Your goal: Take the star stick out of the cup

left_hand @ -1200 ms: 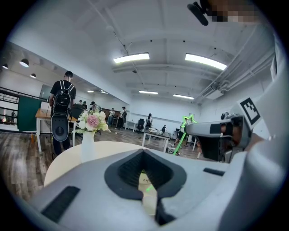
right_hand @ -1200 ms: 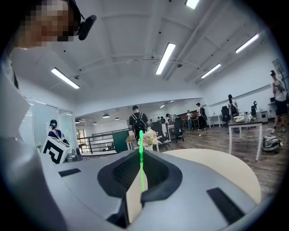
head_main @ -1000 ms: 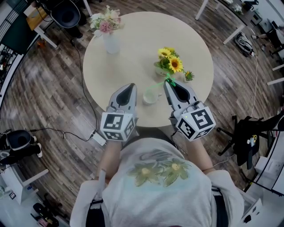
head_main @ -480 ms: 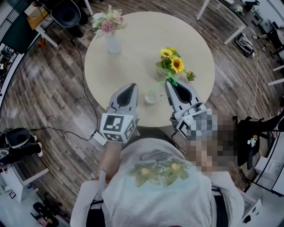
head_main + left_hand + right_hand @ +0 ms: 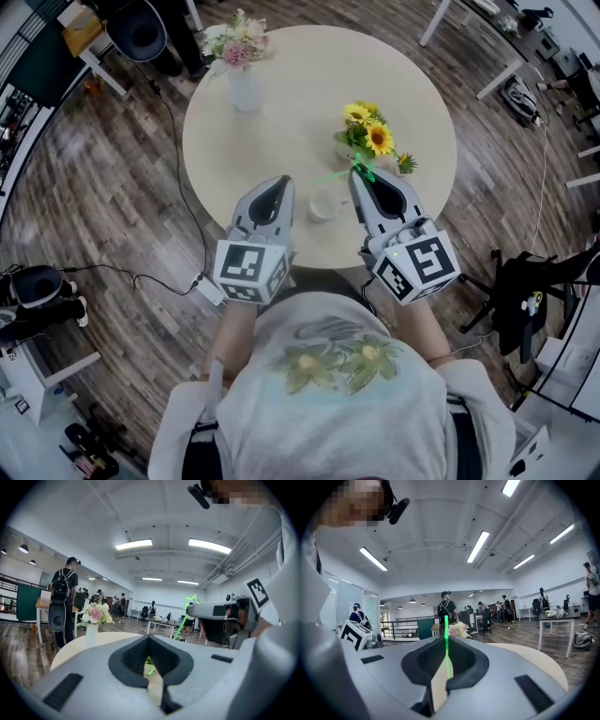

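Green star stick (image 5: 446,637) pinched between fingers (image 5: 425,662) of level right gripper (image 5: 356,175); left gripper (image 5: 281,181), fingers (image 5: 131,660) together, empty

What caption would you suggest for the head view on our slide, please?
Right tool holds the green star stick near the cup on a round table.

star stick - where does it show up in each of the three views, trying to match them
Head view: the star stick is at centre, running left from the tip of the right claw.
Left gripper view: right of centre, star on top, slanting down past the right claw.
Right gripper view: dead centre, upright, pinched in the claw.
Shared landmark: the pink flower vase.
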